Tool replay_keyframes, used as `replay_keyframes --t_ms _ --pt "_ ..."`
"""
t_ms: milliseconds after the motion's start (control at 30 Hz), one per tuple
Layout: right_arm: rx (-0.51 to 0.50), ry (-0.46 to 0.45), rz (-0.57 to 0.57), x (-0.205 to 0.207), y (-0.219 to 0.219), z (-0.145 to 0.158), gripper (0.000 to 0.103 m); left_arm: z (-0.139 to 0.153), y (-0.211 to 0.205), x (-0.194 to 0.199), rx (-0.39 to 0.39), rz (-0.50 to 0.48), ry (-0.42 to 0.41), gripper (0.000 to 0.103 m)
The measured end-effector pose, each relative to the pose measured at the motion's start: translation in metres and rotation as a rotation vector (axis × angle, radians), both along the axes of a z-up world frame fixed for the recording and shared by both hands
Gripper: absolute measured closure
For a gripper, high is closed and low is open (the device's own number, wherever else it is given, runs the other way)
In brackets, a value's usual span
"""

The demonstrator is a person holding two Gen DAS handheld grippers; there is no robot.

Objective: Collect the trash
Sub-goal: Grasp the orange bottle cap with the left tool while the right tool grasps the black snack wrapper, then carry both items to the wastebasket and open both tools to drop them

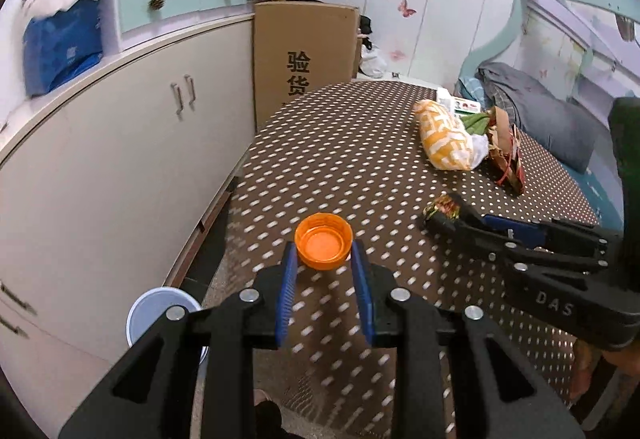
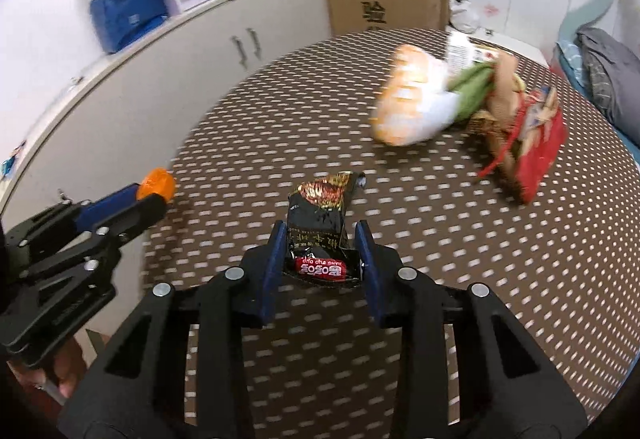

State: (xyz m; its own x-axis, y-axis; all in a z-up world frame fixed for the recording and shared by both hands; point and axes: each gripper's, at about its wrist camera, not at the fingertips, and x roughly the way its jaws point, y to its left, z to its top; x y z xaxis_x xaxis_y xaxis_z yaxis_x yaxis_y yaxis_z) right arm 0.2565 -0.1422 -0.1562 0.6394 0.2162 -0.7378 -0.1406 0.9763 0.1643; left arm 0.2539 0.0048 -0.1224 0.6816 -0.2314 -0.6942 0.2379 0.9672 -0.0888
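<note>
An orange bottle cap (image 1: 323, 241), open side up, sits between the blue pads of my left gripper (image 1: 324, 251), which is shut on it above the near left part of the dotted brown table (image 1: 340, 159). From the right wrist view the same cap (image 2: 157, 182) shows at the tip of the left gripper (image 2: 154, 195). My right gripper (image 2: 322, 235) is shut on a black snack wrapper (image 2: 320, 211) with a red label; both pads touch its sides. In the left wrist view the wrapper (image 1: 442, 206) sticks out of the right gripper (image 1: 444, 215).
More litter lies at the far right of the table: an orange-and-white bag (image 1: 444, 137) and a red and brown wrapper (image 1: 508, 159). A white round container (image 1: 156, 313) stands on the floor at the left, beside the cabinet (image 1: 120, 143). A cardboard box (image 1: 304, 55) stands behind the table.
</note>
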Motion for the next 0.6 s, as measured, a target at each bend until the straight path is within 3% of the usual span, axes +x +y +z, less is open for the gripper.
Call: replay_keyframes --t_ms 167,333,433,533,600 --pt "-0.019 -0.021 0.078 -0.007 0.049 0.006 0.069 -0.004 0.04 -0.009 -0.043 0.051 0.016 0.076" --pt "-0.053 0.016 0.087 0.001 0.075 -0.01 0.07 -0.012 0.063 -0.012 -0.055 0.081 0.035 0.076" --pt "-0.052 0.026 0.07 0.004 0.078 -0.014 0.065 -0.016 0.071 -0.012 -0.061 0.086 0.038 0.076" --pt "-0.109 -0.007 0.045 0.007 0.084 -0.01 0.052 -0.018 0.074 -0.01 -0.071 0.088 0.041 0.076" --pt "-0.107 0.006 0.046 0.015 0.086 -0.013 0.052 -0.02 0.075 -0.009 -0.075 0.087 0.043 0.076"
